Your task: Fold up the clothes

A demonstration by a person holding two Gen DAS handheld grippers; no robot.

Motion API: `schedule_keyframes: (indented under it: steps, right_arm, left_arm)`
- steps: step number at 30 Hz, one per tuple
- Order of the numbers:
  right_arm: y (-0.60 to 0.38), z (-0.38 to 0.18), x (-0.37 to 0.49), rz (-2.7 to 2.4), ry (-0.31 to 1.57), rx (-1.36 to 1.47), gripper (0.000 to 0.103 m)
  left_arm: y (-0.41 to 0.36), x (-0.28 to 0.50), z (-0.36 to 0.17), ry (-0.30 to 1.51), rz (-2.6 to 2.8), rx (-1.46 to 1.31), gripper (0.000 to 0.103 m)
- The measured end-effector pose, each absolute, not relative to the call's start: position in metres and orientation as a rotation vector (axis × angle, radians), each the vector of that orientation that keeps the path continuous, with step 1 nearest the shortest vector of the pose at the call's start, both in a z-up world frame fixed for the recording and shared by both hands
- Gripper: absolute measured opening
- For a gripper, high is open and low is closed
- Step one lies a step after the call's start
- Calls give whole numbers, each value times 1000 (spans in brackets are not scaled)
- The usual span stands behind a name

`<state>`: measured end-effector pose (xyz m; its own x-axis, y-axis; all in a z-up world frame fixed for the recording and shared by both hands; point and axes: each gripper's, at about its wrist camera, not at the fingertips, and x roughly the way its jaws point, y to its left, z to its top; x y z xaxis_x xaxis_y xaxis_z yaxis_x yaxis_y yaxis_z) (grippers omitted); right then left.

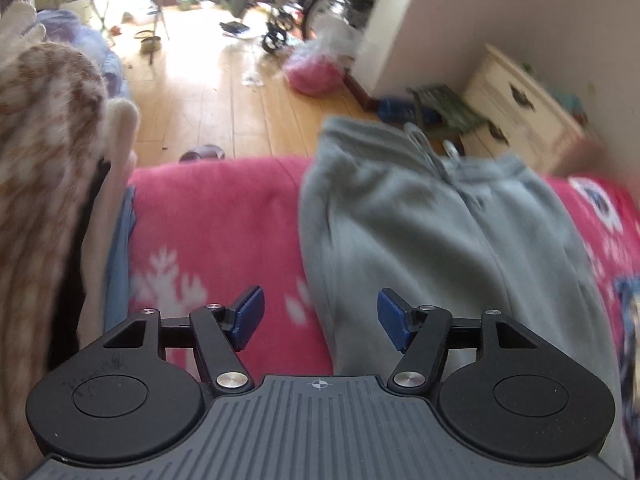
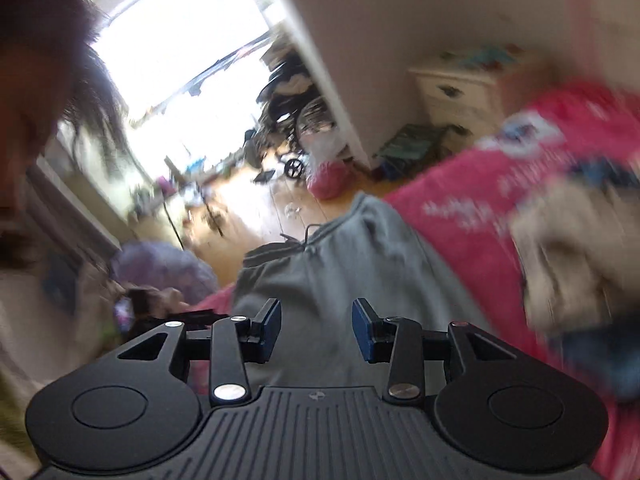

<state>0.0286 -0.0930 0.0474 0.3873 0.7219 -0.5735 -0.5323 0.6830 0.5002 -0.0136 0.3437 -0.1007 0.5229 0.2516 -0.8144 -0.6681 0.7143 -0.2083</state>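
Note:
Grey sweatpants point(image 1: 432, 232) lie on a pink blanket point(image 1: 224, 216), waistband and drawstring toward the far edge. My left gripper point(image 1: 320, 318) hovers above the pants' left edge, open, with nothing between its blue pads. In the blurred, tilted right wrist view the same grey sweatpants point(image 2: 340, 264) spread out under my right gripper point(image 2: 316, 330), which is open and empty above the cloth. A pile of folded clothes point(image 1: 48, 184), checked brown and white on top, sits at the left. A beige garment point(image 2: 568, 264) lies on the pink blanket point(image 2: 472, 216) at the right.
Beyond the bed runs a wooden floor point(image 1: 224, 80) strewn with items, a pink bag point(image 1: 312, 72), a stroller point(image 1: 304, 12) and a cream drawer chest point(image 1: 520, 108) by the wall. A person's head and hair point(image 2: 44, 80) fill the upper left of the right wrist view.

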Motion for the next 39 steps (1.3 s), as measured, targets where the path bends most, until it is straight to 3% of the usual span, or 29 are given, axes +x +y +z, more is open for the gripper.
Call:
schedule_keyframes:
  steps: [7,17,21,26,32,35,39]
  right_arm:
    - [-174,17,-62,772,903,359,43]
    - [-190,89,-113,1038,834,-17,43]
    - [-173,62,-105,1075,886,44,49]
    - [-117,-6,-93,1039,867,38,49]
    - [-50,-71,-123,933,849,-142,49]
    - [-18,-87,-144,892,818,-264,48]
    - [29,-104,-154,831,738,-416,43]
  left_arm:
    - [296,-49,-40,952,662,-491,63]
    - [237,-118,157,854,798,-408,66]
    - [240,-95,176,865,713,-340,68]
    - [256,-63,133,896,609,-292,68]
    - [272,-45,-12,1010,559,-425,67]
    - [289,-56,-83,1034,566,-566,62]
    - [304,-71,-133,1009,491,-684,57]
